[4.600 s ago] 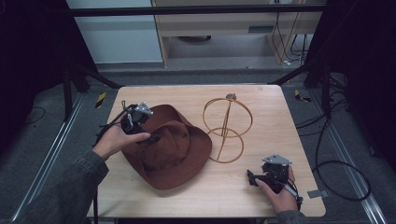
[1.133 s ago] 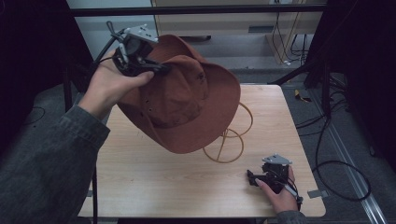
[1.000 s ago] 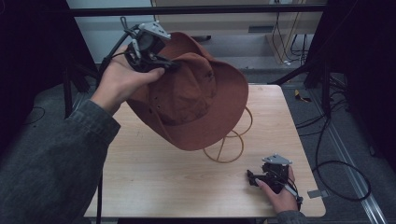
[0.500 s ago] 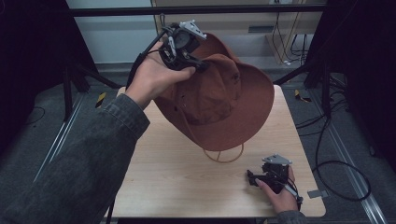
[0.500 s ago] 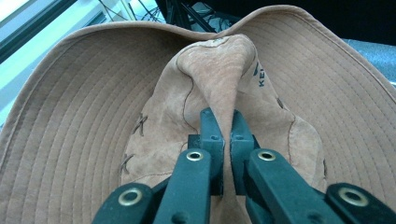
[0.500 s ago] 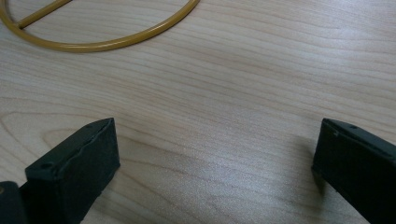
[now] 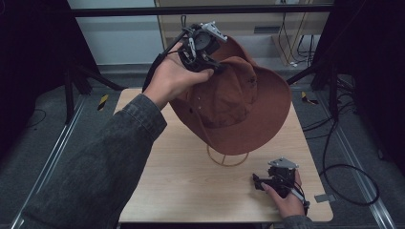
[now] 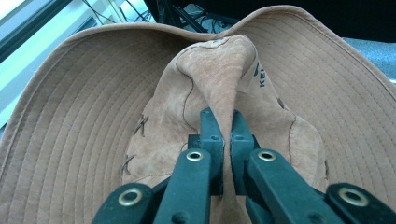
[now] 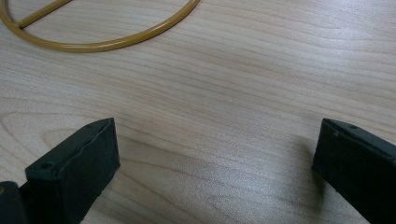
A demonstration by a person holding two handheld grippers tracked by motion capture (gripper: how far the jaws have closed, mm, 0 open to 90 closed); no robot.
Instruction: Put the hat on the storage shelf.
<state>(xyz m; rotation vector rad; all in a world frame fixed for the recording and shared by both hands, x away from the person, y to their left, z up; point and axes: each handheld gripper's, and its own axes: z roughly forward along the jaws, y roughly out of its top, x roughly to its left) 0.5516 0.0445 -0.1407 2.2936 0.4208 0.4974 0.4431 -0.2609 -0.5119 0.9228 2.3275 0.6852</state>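
A brown wide-brimmed hat (image 7: 239, 105) hangs in the air above the table, tilted, its crown facing the camera in the high view. My left gripper (image 7: 217, 64) is shut on a pinched fold of the hat's crown (image 8: 224, 88); both jaws press the suede between them. The hat covers most of a brass wire hat stand, whose ring base (image 7: 228, 160) shows below the brim. My right gripper (image 7: 260, 183) rests on the table near the front right corner, open with nothing between its jaws. The stand's ring (image 9: 93, 44) lies ahead of it in the right gripper view.
The wooden table (image 7: 191, 191) has bare room at the front and left. A dark-sleeved forearm (image 7: 110, 162) reaches across the left side. Black frame legs and cables stand on the floor around the table.
My left gripper has carried the hat to the right, over the wire stand. The right gripper has stayed where it was.
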